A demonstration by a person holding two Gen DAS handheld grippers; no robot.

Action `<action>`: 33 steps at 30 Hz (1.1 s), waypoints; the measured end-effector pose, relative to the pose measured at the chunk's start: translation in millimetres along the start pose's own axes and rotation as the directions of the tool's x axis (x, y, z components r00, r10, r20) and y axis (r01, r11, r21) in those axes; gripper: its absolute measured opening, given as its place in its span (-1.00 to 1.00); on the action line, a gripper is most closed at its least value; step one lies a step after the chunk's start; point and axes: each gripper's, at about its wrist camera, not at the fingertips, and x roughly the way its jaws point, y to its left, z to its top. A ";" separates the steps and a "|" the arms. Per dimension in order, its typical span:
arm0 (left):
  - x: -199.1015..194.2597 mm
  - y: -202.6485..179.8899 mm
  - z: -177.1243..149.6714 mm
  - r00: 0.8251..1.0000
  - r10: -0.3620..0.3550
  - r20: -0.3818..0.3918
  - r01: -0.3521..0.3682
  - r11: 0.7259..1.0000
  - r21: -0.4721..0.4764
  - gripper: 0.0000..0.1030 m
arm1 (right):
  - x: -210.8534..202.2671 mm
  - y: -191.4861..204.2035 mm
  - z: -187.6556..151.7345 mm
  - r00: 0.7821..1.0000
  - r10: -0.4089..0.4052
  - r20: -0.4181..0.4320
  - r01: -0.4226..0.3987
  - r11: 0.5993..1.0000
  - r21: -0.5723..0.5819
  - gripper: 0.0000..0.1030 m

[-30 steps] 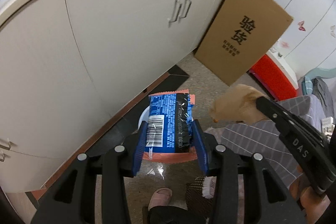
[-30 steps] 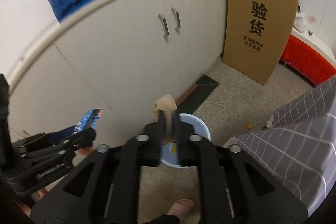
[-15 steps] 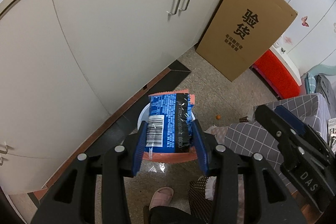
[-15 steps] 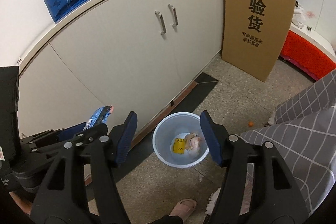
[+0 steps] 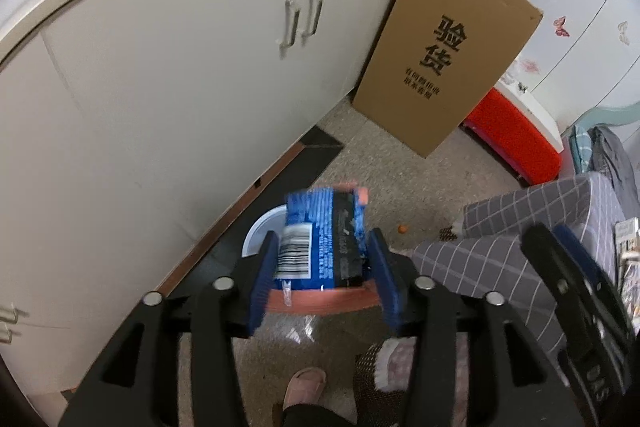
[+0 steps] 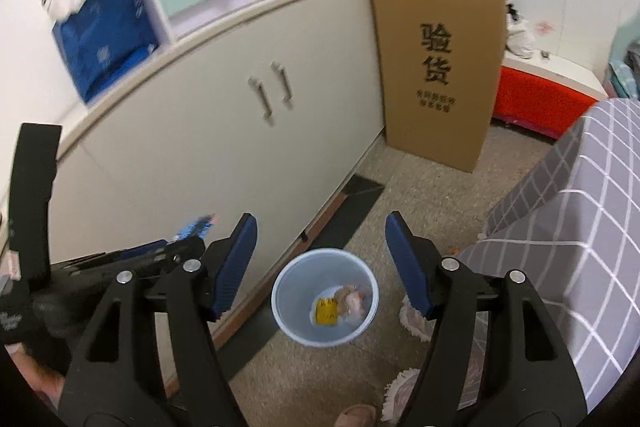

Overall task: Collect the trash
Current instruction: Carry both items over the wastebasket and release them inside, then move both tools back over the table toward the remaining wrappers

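Note:
My left gripper [image 5: 324, 275] is shut on a blue snack wrapper [image 5: 320, 239] with a barcode and orange edges, held above a pale blue bin [image 5: 260, 231] mostly hidden behind it. In the right wrist view the bin [image 6: 325, 295] stands on the floor by the cabinet, with a yellow scrap [image 6: 327, 311] and a crumpled beige paper [image 6: 352, 301] inside. My right gripper [image 6: 322, 263] is open and empty above the bin. The left gripper with the wrapper shows at the left [image 6: 196, 227].
White cabinets [image 6: 224, 131] run along the left. A large cardboard sheet [image 6: 438, 59] leans against them. A grey checked cloth [image 6: 568, 235] covers furniture at the right. A red box [image 5: 516, 139] sits behind. A slippered foot [image 5: 304, 387] and a small orange bit [image 5: 402, 228] are on the floor.
My right gripper opened and let the beige paper fall into the bin, then drew back. My left gripper still holds the wrapper and has shifted slightly over the bin.

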 end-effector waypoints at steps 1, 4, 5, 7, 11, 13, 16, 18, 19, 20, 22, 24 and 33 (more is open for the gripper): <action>0.6 -1.3 3.4 1.000 0.015 0.000 -0.015 1.000 -0.009 0.57 | -2.2 -2.8 0.4 1.000 -0.007 0.005 0.007 1.000 0.007 0.29; -3.9 -5.2 6.1 1.000 0.021 0.017 -0.020 1.000 -0.018 0.64 | -9.1 -11.5 3.2 1.000 -0.013 0.007 0.012 1.000 0.028 0.30; -5.6 -6.9 4.6 1.000 0.014 0.013 -0.013 1.000 -0.016 0.64 | -11.4 -12.9 3.3 1.000 -0.014 0.007 0.014 0.999 0.030 0.32; -11.2 -9.5 -1.1 1.000 0.015 0.014 -0.015 1.000 -0.016 0.64 | -18.4 -16.1 2.9 1.000 -0.013 0.010 0.013 0.999 0.038 0.35; -31.5 -17.4 -13.3 0.999 0.001 0.035 -0.001 1.000 -0.013 0.64 | -34.8 -21.4 0.7 1.000 -0.013 0.019 0.012 0.999 0.052 0.35; -41.9 -23.3 -18.7 0.999 0.001 0.047 0.000 1.000 -0.005 0.64 | -47.1 -24.5 -0.7 1.000 -0.011 0.028 0.010 0.998 0.061 0.35; -60.8 -34.3 -26.2 0.997 -0.008 0.071 0.007 1.000 0.018 0.64 | -64.0 -29.4 -1.6 0.999 -0.010 0.045 0.006 0.997 0.078 0.37; -74.1 -43.8 -32.3 0.996 -0.021 0.087 0.019 0.999 0.033 0.64 | -79.9 -35.3 -3.2 0.998 -0.013 0.062 0.007 0.996 0.092 0.37; -80.9 -49.6 -35.5 0.995 -0.026 0.095 0.022 0.999 0.042 0.64 | -87.3 -38.5 -3.7 0.997 -0.014 0.070 0.007 0.995 0.098 0.38; -87.7 -56.1 -38.9 0.994 -0.034 0.102 0.029 0.998 0.054 0.64 | -97.4 -43.4 -4.7 0.996 -0.017 0.082 0.008 0.994 0.107 0.38; -98.1 -67.1 -45.2 0.992 -0.050 0.113 0.041 0.996 0.077 0.64 | -113.0 -51.5 -6.9 0.995 -0.026 0.099 0.014 0.993 0.121 0.40; -108.8 -81.6 -53.2 0.990 -0.066 0.123 0.054 0.993 0.103 0.64 | -130.6 -63.2 -10.2 0.992 -0.039 0.121 0.022 0.990 0.141 0.40; -130.4 -172.3 -92.8 0.983 -0.152 0.105 0.118 0.953 0.279 0.64 | -200.6 -141.4 -44.3 0.976 -0.132 0.171 0.081 0.957 0.280 0.43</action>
